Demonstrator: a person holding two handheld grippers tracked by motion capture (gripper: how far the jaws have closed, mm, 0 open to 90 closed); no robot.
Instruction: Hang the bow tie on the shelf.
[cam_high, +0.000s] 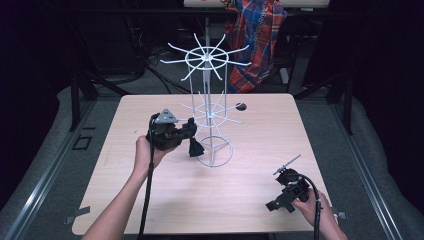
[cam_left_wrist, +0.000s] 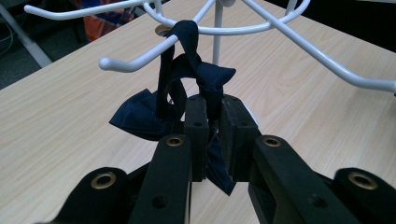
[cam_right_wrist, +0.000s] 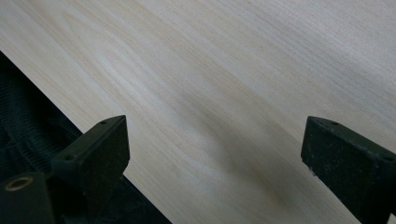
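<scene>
Navy cloth (cam_left_wrist: 205, 79) clamped between the jaws of the left gripper (cam_left_wrist: 212, 135), looped over an arm of the white wire rack (cam_high: 210, 112), right gripper (cam_right_wrist: 210, 154) held spread wide over the wooden table (cam_high: 250, 200), well apart from the rack.

1 white wire rack (cam_high: 208, 107), 1 navy cloth strip (cam_left_wrist: 187, 88), 1 wooden table (cam_high: 150, 200), 2 grippers.

Hidden and cut off around the white wire rack (cam_left_wrist: 219, 28)

My jaws cover the navy cloth's (cam_left_wrist: 187, 88) lower middle; the rack's upper tier and base run past the picture's edge.
</scene>
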